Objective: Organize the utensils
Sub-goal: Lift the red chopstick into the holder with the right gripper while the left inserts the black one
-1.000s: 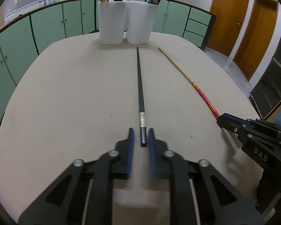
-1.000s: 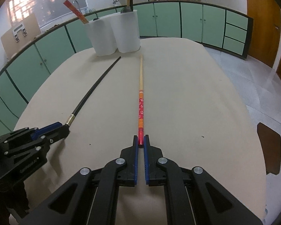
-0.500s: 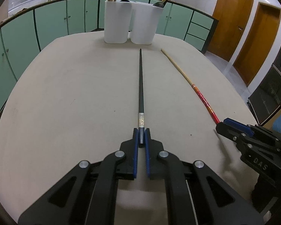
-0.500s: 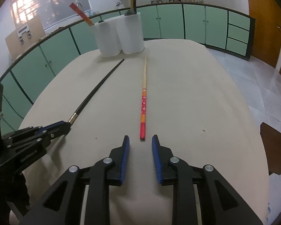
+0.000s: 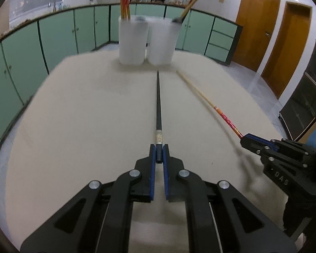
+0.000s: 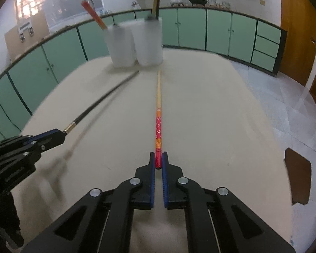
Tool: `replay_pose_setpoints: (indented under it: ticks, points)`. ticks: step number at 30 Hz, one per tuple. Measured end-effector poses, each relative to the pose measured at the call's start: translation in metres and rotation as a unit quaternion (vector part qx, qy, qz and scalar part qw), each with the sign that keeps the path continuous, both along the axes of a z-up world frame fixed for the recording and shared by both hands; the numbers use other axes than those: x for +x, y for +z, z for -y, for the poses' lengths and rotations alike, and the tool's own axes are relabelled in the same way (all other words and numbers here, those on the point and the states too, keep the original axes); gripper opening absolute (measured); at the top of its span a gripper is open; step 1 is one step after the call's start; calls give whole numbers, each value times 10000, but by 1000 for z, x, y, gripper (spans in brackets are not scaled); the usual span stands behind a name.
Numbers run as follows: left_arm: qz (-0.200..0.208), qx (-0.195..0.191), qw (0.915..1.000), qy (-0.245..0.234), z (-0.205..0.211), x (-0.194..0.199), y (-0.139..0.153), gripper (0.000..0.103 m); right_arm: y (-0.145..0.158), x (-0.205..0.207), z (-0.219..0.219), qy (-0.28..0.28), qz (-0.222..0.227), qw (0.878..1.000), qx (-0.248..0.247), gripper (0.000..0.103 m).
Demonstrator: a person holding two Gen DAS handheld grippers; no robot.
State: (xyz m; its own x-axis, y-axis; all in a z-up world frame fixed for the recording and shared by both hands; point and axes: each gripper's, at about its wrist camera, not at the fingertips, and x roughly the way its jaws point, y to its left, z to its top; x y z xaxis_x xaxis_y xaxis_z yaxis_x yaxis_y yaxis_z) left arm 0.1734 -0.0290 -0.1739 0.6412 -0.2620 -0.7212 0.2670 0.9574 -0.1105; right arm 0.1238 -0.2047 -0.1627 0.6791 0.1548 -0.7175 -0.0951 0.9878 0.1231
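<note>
while both grippers reach forward over the beige table (image 5: 84, 126), each one is clamped on the near end of a chopstick. low in the centre of the left wrist view, the left gripper (image 5: 159, 154) has its blue-padded fingers (image 5: 152, 158) drawn narrow onto the butt of the black chopstick (image 5: 158, 97), which runs straight up the middle of the frame, past a pale metallic band just ahead of the pads, to a thin tip near the containers. at the right edge of that same view the right gripper (image 5: 248, 142) comes in from the side, pointing up and left, with the red and orange chopstick (image 5: 208, 102) slanting out of it toward the upper centre.

in the right wrist view the right gripper (image 6: 158, 161) sits low in the centre, its jaws closed to a slim gap that pinches the red end of the red and orange chopstick (image 6: 158, 113); the patterned red section and orange bands lie just beyond the pads, and the plain wooden length tapers toward the upper centre. at the left edge the left gripper (image 6: 54, 136) angles in, the black chopstick (image 6: 103, 99) leaving it diagonally up and right.

farthest off, two white utensil holders (image 5: 146, 41) stand side by side at the table's far end, touching or nearly so, blurred in both views. the left one holds red-orange sticks, the right one darker-handled utensils. green cabinets (image 5: 59, 35) curve behind them, and wooden doors (image 5: 278, 31) fill the upper right of the left view.
</note>
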Motion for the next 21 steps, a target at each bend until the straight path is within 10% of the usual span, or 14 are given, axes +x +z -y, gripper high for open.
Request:
replay_pose_setpoints:
  ticks: [21]
  points:
    - [1552, -142, 9862, -549, -2, 40, 151, 6, 169, 59, 7, 856, 1189, 9892, -60, 6]
